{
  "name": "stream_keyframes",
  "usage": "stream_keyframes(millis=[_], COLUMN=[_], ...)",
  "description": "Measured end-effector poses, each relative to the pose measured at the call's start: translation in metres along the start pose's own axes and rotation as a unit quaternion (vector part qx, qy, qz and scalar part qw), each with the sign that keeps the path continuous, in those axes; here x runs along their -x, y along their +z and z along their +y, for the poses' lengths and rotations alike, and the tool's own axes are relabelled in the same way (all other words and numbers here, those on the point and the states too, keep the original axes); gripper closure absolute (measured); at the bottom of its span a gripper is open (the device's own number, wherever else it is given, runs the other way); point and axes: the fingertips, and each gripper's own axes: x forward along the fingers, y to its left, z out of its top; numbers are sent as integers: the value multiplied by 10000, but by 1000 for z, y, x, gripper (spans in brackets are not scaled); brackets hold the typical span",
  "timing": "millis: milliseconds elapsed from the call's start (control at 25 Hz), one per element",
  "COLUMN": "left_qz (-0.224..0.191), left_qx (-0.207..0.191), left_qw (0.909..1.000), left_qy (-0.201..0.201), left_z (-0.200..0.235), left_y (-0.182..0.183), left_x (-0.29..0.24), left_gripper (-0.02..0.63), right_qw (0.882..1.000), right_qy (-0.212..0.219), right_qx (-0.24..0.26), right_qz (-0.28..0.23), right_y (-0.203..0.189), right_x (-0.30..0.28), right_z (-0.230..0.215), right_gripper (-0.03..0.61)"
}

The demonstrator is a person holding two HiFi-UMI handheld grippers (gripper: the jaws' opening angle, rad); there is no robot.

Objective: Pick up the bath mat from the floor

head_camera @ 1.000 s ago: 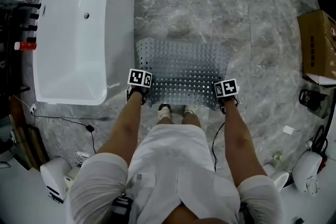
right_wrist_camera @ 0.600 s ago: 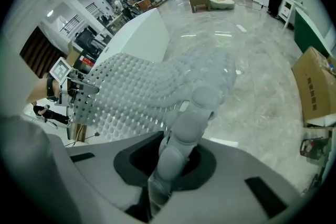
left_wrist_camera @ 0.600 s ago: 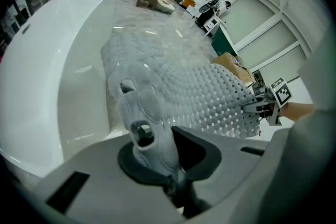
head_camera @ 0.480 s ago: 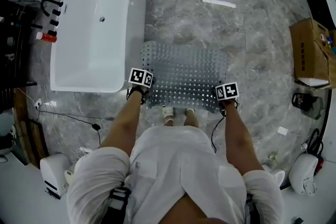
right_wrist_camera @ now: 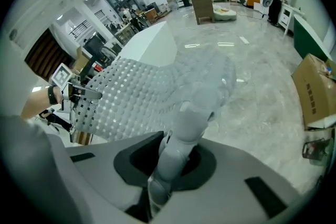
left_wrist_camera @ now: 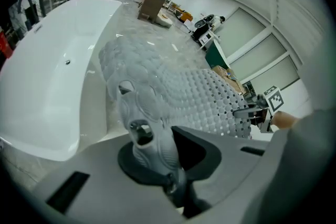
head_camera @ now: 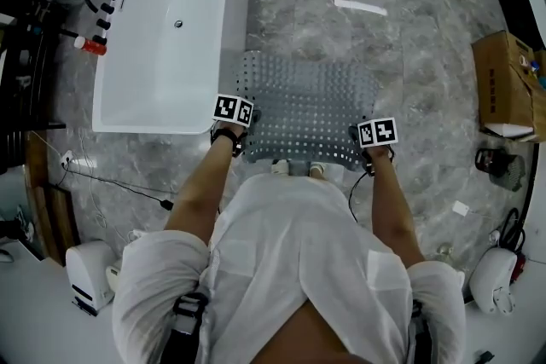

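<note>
Head view: high up on the person, facing steeply down at the floor (head_camera: 426, 30); it takes in the bath mat (head_camera: 311, 102), the bathtub (head_camera: 171, 30) to the left of it, and both grippers from well above.

Left gripper view: rides on the left gripper (head_camera: 246, 135) and looks along its jaws, very near the mat's pinched corner. The bathtub is on its left and the right gripper (left_wrist_camera: 261, 108) far at its right.

Right gripper view: equally close on the mat's other near corner, with the left gripper at its left and a cardboard box (right_wrist_camera: 315, 89) at its right.

Shared: all three show the mat and the tub. Each gripper view catches the other gripper, and the head and right gripper views share the box.
</note>
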Motion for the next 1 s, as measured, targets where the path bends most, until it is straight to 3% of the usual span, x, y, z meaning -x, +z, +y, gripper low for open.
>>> stream_keyframes(millis=[600, 1000], left_qz=[-385, -373], left_qx=[-49, -113], left_qw=[9992, 9992], left_qy=[101, 80], left_z=[-15, -24], left_y=[15, 22], left_x=[57, 58], left_gripper=[565, 565], right_qw=[9995, 9994], right_qy=[9, -29], right_qx=[53, 135], right_qz=[-322, -309], right_y=[33, 39], right_x=[55, 56], right_z=[39, 43], right_gripper=[518, 520])
